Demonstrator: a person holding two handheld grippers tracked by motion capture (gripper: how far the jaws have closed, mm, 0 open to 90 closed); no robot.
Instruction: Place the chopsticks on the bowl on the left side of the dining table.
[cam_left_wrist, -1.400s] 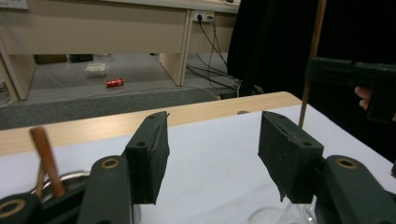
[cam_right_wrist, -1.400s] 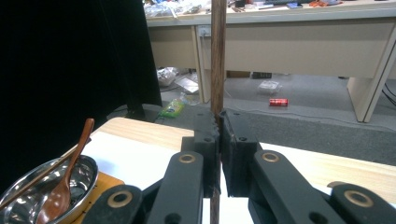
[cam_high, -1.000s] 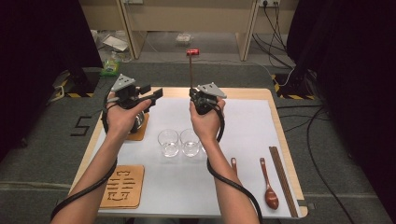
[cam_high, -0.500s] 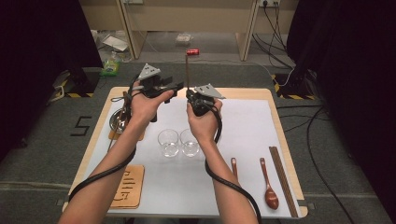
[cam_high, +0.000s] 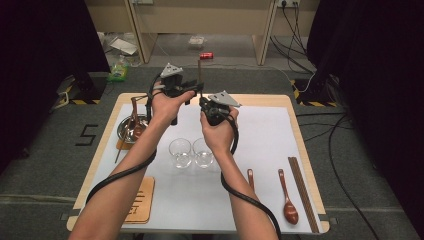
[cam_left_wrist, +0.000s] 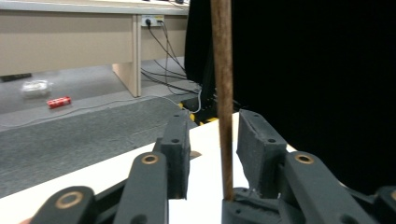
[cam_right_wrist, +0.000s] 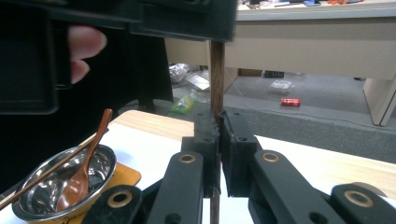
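A: Starting at the bottom of the high view, what lies nearest on the bench (cam_high: 260, 125)?

B: A wooden trivet (cam_high: 141, 200) at lower left; at lower right, two wooden spoons (cam_high: 287, 197) and a pair of dark chopsticks (cam_high: 302, 192) lie side by side. Mid-frame, two clear glasses (cam_high: 192, 152) stand touching each other.

A: And the left edge?

B: A steel bowl (cam_right_wrist: 60, 186) sits on an orange coaster, with a wooden spoon and a chopstick leaning in it.

A: Where is the stick they are working with?

B: The single brown chopstick (cam_right_wrist: 217, 77) stands upright above the centre of the bench, just beyond the glasses. The right claw (cam_right_wrist: 219, 135) is clenched on it, pads pressed to both sides.

A: The left claw?

B: The left claw (cam_left_wrist: 212, 149), just up and left of the right one in the high view, has just been closing around the same stick higher up. In the left gripper view the chopstick runs between the jaws with a gap on each side, so it is still released.

A: Farthest back?

B: A red can (cam_high: 206, 56) lies on the floor at upper centre.
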